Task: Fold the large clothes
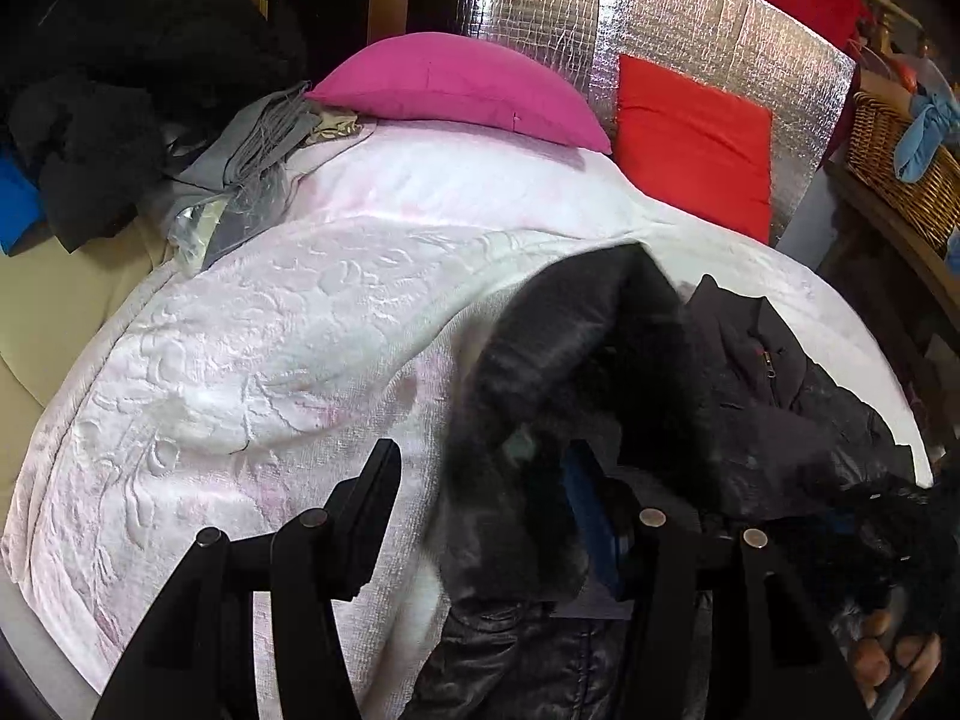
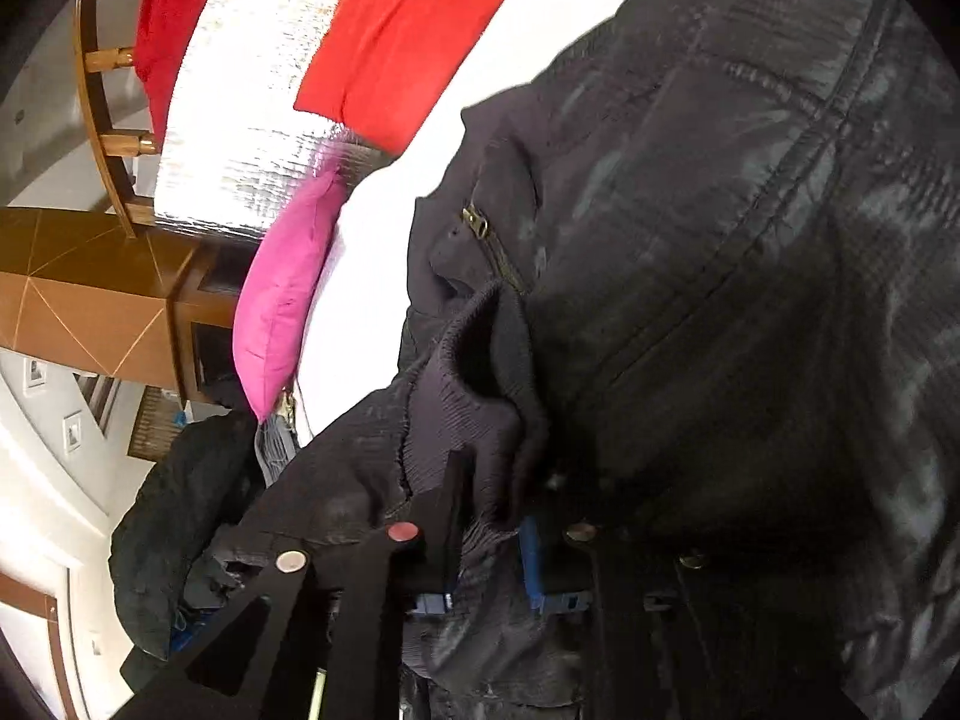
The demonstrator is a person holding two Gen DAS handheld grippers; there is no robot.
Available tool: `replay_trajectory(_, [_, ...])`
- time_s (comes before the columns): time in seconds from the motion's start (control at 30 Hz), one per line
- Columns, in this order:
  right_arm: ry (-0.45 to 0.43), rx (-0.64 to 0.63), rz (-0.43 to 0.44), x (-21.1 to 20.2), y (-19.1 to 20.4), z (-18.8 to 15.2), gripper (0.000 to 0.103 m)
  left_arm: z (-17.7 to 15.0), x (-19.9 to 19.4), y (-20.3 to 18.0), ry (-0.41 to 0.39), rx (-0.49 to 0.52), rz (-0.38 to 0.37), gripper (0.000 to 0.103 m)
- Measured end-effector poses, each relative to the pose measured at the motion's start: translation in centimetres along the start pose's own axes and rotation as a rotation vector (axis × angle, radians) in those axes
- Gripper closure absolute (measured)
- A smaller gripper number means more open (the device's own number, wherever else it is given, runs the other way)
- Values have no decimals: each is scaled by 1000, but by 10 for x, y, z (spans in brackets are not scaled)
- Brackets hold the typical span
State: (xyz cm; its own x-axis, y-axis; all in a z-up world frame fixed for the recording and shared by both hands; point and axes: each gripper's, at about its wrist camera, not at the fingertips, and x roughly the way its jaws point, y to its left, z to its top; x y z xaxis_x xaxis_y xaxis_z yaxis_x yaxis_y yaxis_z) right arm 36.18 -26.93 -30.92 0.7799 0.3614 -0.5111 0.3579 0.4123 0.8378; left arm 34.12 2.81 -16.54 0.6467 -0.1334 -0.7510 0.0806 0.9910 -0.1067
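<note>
Presently, a black padded jacket [image 2: 720, 240], judged bulky, soft and slippery, is spread on the white bedspread [image 1: 270, 330], its ribbed cuff [image 2: 474, 396] pinched by the right tool [image 2: 486, 516], its fur-trimmed hood [image 1: 540, 396] draped between the half-spread left tool [image 1: 480, 480].

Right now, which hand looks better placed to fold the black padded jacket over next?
Probably the right. The right gripper is shut on the black padded jacket's ribbed cuff, ready to carry the sleeve. The left gripper has fur trim between half-open jaws, grip unclear.
</note>
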Motion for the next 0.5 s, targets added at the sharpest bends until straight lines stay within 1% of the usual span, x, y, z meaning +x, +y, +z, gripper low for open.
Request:
replay_trajectory(0.07, [-75, -94, -22, -22, 16, 4, 89, 1, -1, 2, -3, -5, 4, 45])
replay_trajectory(0.17, [-165, -187, -41, -58, 31, 15, 90, 2, -1, 4, -3, -23, -10, 46])
replay_trajectory(0.23, [-217, -243, -67, -83, 35, 23, 90, 1, -1, 1, 1, -13, -15, 45])
replay_trajectory(0.3, [-265, -272, -101, -110, 28, 34, 90, -2, 1, -7, 10, 14, -20, 45])
replay_trajectory(0.37, [-299, -268, -135, -133, 14, 49, 90, -5, 5, -19, 29, 51, -54, 43])
replay_trajectory(0.43, [-313, -248, -172, -147, -5, 62, 90, -12, 9, -40, 54, 119, -90, 42])
replay_trajectory(0.47, [-313, -234, -192, -150, -15, 68, 90, -14, 11, -47, 61, 147, -91, 42])
replay_trajectory(0.5, [-308, -226, -207, -152, -22, 72, 90, -18, 14, -60, 71, 201, -81, 42])
